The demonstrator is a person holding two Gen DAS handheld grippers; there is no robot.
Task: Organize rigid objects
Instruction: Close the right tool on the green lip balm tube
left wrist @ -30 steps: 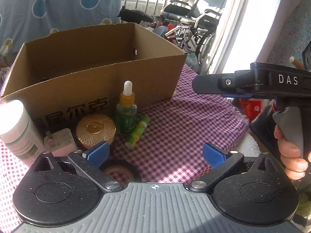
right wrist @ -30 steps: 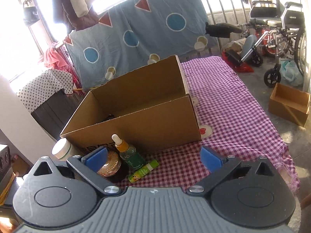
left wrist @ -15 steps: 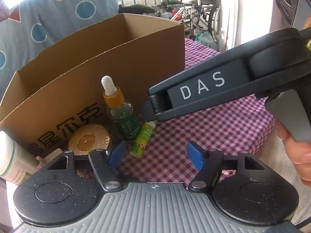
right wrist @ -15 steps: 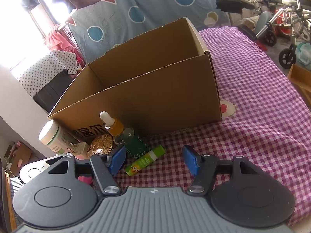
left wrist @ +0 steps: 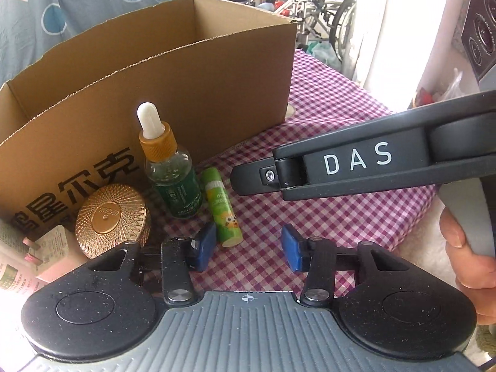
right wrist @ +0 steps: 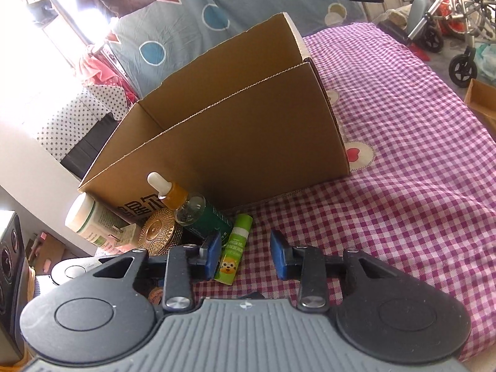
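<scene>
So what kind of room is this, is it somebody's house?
Most likely a home, not a lab. A wheelchair is parked at the back, a blue blanket with circles hangs up, and a pink checked cloth covers the surface where the cardboard box stands.

Purple-and-white checked cloth [right wrist: 418,161] spread over the surface. Behind it, blue sheet with circles and triangles [right wrist: 248,9] hanging up. Off right, wheelchair [right wrist: 449,31] on the floor.

One cardboard box [left wrist: 217,93], one dropper bottle [left wrist: 170,170], one glue stick [left wrist: 220,207], one gold jar [left wrist: 111,217].
</scene>
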